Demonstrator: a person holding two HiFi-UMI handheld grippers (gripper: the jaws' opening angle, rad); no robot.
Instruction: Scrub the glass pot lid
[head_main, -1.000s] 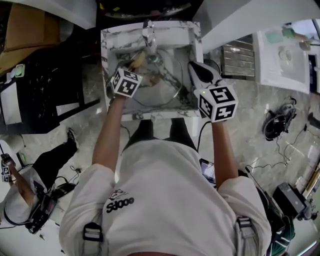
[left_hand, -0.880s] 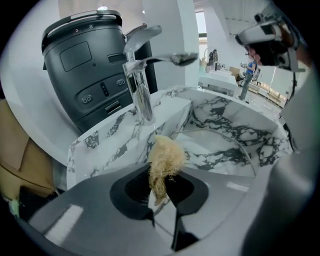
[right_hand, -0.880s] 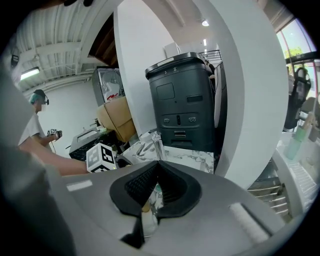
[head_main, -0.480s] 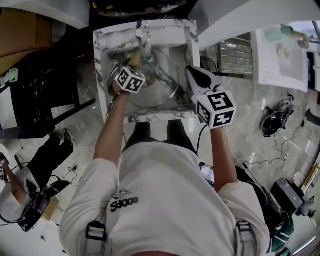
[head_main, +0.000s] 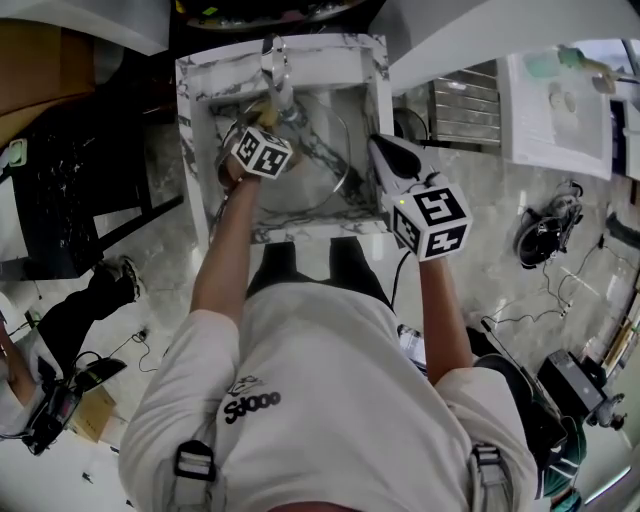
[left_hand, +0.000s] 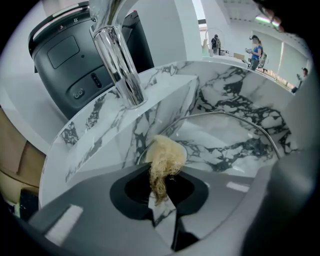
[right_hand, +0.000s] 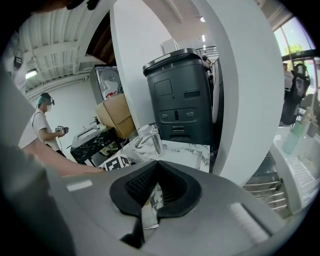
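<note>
- Marble sink (head_main: 197, 150) fills the middle of the head view, chrome tap (head_main: 275, 65) at its back edge and a dark grey machine (left_hand: 65, 55) behind it.
- Glass pot lid (head_main: 322, 150) sits tilted in the basin, its metal rim sweeping towards the right wall.
- Left gripper (head_main: 264, 125) is over the basin's back left corner, just below the tap; its jaws are pinching a straw-coloured fibre scrubber (left_hand: 163, 159), whose tuft pokes out past the tips against the lid's near rim.
- Right gripper (head_main: 386, 150) is at the sink's right edge; its jaws are clamped on the lid's rim, with marble showing through the glass between them.
</note>
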